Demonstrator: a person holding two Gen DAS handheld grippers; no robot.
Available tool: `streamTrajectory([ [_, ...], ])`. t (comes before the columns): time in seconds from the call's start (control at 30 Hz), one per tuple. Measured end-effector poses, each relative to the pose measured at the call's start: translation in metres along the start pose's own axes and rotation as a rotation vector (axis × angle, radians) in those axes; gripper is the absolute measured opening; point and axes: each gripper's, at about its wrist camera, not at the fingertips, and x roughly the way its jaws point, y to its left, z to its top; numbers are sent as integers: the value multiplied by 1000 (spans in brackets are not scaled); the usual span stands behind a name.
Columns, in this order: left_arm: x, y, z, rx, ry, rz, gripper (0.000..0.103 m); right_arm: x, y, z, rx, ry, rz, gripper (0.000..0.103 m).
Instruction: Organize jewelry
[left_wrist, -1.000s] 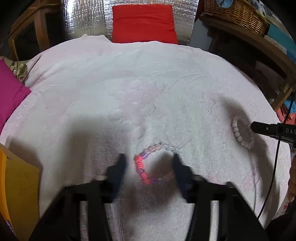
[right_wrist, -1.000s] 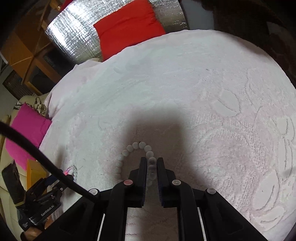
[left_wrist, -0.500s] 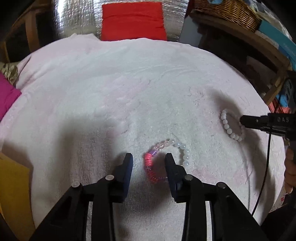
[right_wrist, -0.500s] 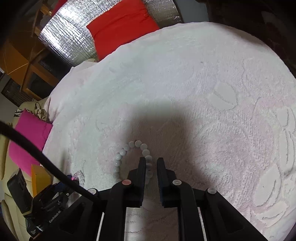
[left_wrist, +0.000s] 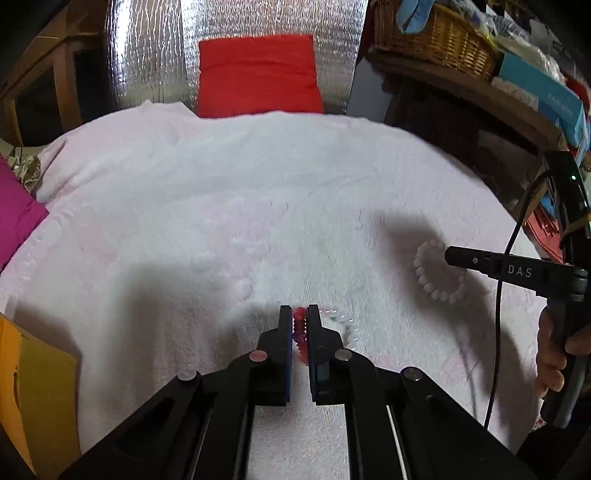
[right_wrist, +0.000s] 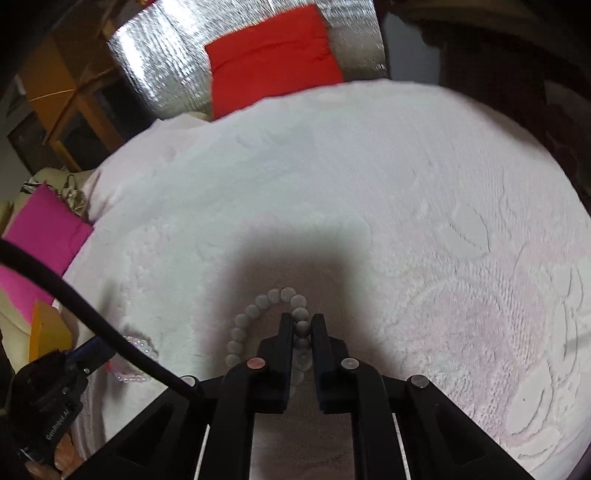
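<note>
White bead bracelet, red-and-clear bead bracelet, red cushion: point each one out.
white bead bracelet (right_wrist: 242, 320): right wrist view, on the beads of its left arc.
red-and-clear bead bracelet (left_wrist: 299, 326): left wrist view, on the red beads between the jaws.
red cushion (left_wrist: 258, 75): left wrist view, on the middle of its face.

I count two bracelets on the towel (left_wrist: 258, 192): one pink and clear bracelet (left_wrist: 300, 325) between my left gripper's (left_wrist: 300, 318) fingers, and one white bead bracelet (right_wrist: 258, 325) between my right gripper's (right_wrist: 302, 326) fingers. Beyond my grippers I see one red cushion (left_wrist: 256, 75), and off to their left one magenta cushion (right_wrist: 40, 240).
</note>
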Motion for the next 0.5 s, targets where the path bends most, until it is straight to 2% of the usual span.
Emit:
streamTrajectory([
  [0.2, -3, 10, -2, -12, 2, -3, 7, -16, 2, 6, 12, -70, 26, 11],
  [0.3, -10, 12, -1, -13, -24, 0, 7, -19, -3, 8, 26, -87, 19, 11],
  [0.5, -26, 15, 3, -22, -78, -15, 7, -28, -4, 11, 47, -114, 69, 11],
])
